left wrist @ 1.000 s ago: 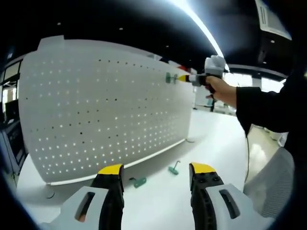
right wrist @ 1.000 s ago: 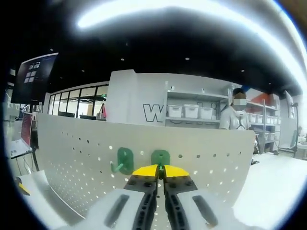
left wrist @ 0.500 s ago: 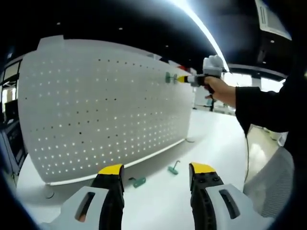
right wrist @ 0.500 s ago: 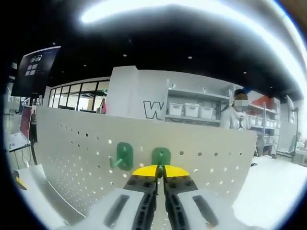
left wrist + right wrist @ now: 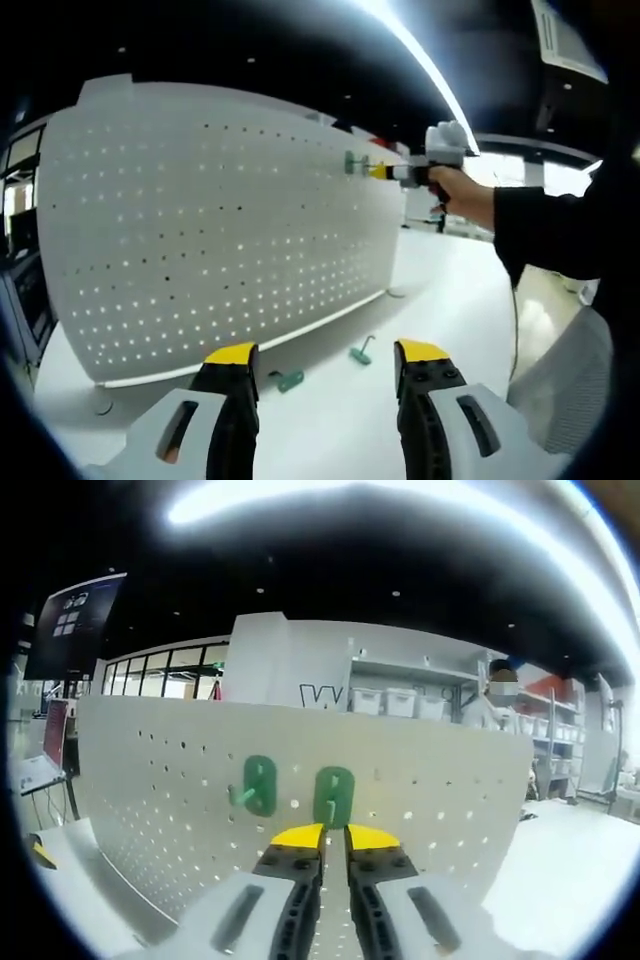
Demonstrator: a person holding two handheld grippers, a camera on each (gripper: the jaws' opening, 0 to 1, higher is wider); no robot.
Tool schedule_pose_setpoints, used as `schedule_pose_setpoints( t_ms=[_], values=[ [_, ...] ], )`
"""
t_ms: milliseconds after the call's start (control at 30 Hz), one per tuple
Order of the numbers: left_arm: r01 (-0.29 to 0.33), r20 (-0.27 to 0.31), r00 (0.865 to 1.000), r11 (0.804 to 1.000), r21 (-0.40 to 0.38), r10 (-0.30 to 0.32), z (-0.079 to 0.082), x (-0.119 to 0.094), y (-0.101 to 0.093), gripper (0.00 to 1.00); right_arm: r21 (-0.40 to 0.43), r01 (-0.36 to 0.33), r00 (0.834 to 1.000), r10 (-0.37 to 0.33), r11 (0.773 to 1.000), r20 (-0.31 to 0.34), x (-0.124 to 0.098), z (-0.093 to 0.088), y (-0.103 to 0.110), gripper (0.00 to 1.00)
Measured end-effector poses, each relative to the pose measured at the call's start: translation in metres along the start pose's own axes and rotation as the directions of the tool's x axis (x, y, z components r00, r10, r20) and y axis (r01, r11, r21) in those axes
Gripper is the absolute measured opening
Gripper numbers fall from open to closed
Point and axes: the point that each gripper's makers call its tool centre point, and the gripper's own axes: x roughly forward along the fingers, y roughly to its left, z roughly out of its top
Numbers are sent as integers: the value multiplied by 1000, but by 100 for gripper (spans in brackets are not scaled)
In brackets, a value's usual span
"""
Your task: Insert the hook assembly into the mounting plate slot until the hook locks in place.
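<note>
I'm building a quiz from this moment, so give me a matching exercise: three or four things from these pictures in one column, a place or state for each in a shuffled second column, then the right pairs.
Things:
1. left claw
2. right claw
3. two hooks on the board
4. two loose hooks

Places or states:
A. lying on the table below the board
B. mounted side by side near the board's top
C. jaws wide apart, holding nothing
D. jaws nearly together, just under the right-hand mounted hook

Pairs: 1-C, 2-D, 3-B, 4-A

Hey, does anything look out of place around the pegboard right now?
Two green hooks lie loose on the white table at the foot of the pegboard, not mounted. Nothing looks damaged.
</note>
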Motion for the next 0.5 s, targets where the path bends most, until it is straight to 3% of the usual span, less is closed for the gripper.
schedule_pose_setpoints(
  t_ms=[500],
  values=[
    [2, -2, 1000, 1000, 6, -2, 0, 0, -1, 55, 17, 1, 1000, -1, 1000, -22, -15, -13, 3, 20]
  ],
)
